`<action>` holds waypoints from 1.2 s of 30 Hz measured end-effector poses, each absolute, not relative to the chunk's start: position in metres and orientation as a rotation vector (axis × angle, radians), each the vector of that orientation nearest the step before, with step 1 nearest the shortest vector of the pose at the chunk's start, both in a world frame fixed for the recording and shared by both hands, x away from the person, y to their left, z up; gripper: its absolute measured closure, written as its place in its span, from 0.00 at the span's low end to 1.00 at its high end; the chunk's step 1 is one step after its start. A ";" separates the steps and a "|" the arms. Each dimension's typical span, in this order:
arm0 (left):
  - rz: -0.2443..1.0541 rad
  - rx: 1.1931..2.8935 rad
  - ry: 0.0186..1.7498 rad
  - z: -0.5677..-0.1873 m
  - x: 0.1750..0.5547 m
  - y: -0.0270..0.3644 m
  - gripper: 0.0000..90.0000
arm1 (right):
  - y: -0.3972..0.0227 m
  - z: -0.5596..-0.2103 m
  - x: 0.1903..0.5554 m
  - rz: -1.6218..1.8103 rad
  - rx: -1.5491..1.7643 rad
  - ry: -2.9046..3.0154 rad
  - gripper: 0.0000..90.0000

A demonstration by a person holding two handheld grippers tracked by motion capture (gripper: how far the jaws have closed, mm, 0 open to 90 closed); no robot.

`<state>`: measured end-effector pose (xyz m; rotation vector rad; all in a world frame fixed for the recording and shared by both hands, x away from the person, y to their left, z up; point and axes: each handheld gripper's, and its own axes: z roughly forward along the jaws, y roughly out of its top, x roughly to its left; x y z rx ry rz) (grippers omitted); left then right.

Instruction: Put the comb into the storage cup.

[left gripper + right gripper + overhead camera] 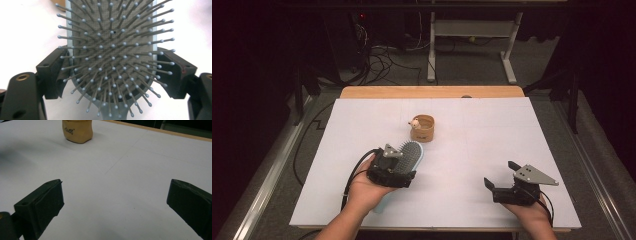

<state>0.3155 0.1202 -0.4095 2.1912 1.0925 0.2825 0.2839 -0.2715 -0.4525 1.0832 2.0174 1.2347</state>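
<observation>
White sheeting covers the wooden table (522, 130), with a dark floor, cables and a pale desk frame (472, 35) beyond its far edge. From my remote seat I see the pale blue paddle hairbrush with grey ball-tipped bristles (112, 50) held near the left front of the table, bristles facing up toward the left gripper's camera. My left gripper (398, 161) is closed across the brush: in the left gripper view its two black jaws press against the left and right edges of the brush head, low down near where the head narrows into the handle. In the high view the brush head points toward the far right and the handle end pokes out under my left hand (364, 190). Just beyond the brush tip, toward the far middle of the table, stands a small tan wooden ring-shaped holder (422, 128) with a small pale figure on its left rim. My right gripper (501, 176) rests at the near right, well apart from the brush, jaws spread wide with nothing between them but bare white sheet.
</observation>
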 end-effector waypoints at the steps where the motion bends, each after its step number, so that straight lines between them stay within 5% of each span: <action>1: 0.287 2.183 1.095 -0.410 0.315 0.123 0.23 | -0.272 -0.452 0.284 1.235 1.083 2.016 0.02; 36: 0.382 1.887 1.083 -0.414 0.307 0.176 0.23 | -0.274 -0.452 0.284 1.247 1.062 1.980 0.01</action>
